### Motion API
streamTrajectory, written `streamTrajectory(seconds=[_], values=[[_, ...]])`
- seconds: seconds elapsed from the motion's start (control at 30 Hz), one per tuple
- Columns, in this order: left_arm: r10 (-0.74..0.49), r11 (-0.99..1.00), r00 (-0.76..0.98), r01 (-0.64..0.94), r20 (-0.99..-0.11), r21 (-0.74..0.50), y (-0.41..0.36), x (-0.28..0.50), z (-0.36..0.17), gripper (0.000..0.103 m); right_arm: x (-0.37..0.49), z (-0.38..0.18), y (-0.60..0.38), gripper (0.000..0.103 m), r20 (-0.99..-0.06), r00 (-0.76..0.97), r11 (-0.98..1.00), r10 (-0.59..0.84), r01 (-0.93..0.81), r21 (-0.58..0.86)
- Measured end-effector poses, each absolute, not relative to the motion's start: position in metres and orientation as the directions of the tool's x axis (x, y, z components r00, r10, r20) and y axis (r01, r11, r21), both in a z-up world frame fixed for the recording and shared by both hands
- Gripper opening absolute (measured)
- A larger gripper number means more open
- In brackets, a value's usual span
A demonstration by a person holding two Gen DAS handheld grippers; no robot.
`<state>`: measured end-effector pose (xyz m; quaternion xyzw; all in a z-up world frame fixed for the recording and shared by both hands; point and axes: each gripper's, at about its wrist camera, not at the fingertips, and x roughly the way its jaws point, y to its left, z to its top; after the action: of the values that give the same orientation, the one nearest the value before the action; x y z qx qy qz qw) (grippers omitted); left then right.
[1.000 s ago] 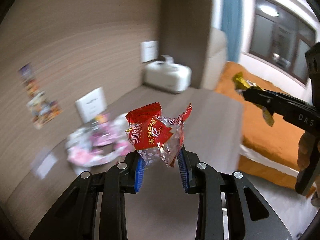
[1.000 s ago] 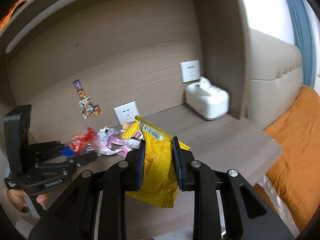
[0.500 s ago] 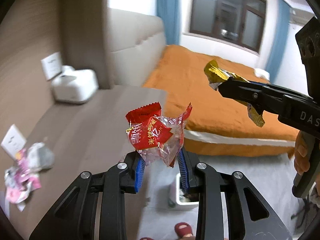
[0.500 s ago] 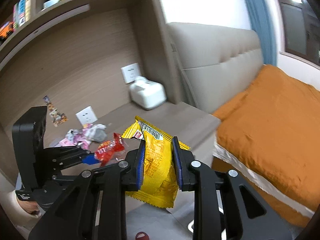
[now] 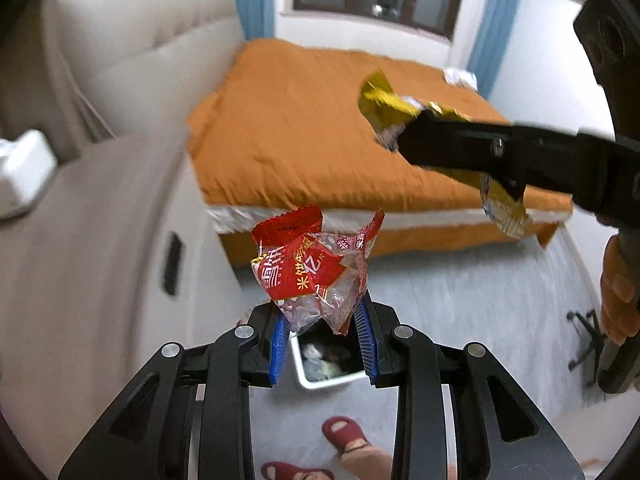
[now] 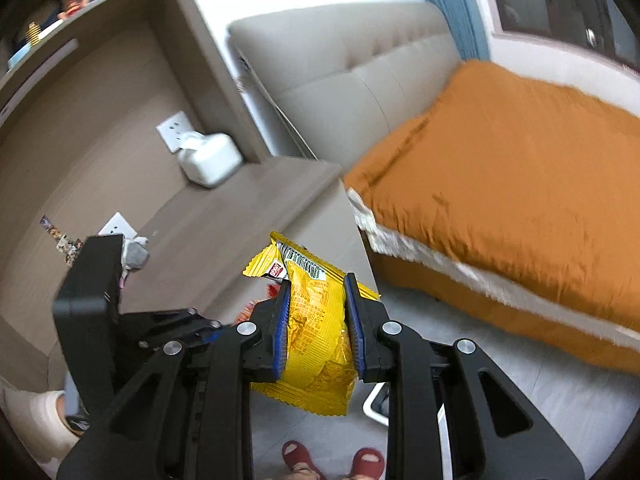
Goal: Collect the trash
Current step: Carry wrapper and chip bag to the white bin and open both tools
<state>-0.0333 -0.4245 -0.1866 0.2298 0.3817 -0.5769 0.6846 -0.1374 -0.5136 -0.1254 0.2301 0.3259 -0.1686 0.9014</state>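
My left gripper (image 5: 322, 316) is shut on a crumpled red and clear snack wrapper (image 5: 312, 270), held in the air above a white trash bin (image 5: 326, 360) on the floor. My right gripper (image 6: 316, 304) is shut on a yellow snack bag (image 6: 316, 328); a white bin corner (image 6: 376, 400) shows just below it. In the left wrist view the right gripper (image 5: 404, 136) reaches in from the right with the yellow bag (image 5: 384, 100) sticking out of it. In the right wrist view the left gripper body (image 6: 120, 320) is at lower left, its tips hidden.
A grey-brown desk (image 6: 224, 216) carries a white tissue box (image 6: 208, 158) and leftover wrappers (image 6: 134, 252) by the wall. A bed with an orange cover (image 5: 320, 128) stands beyond the bin. Feet in red slippers (image 5: 344, 436) stand on the grey floor. A chair base (image 5: 584, 328) is at right.
Both grippers have swung away from the desk and tilted down toward the floor, still holding their wrappers. The white bin has come into view beneath the left gripper.
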Motion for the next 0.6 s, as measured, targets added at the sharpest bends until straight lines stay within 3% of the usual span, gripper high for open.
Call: streamTrajectory(seconds=[0.23,0.6], values=[[-0.544,0.165,-0.041,0.974,-0.838,-0.154,-0.462,-0.044,-0.276,0.03,-0.14,-0.21,-0.552,0.026,-0.735,0.669,0.772,-0.113,0.525,0.359],[-0.459,0.13,-0.179,0.955,-0.87,-0.265,-0.513,-0.037,-0.463,0.03,-0.127,-0.41,-0.59,0.027,-0.829,0.556,0.754,-0.052,0.566,0.333]])
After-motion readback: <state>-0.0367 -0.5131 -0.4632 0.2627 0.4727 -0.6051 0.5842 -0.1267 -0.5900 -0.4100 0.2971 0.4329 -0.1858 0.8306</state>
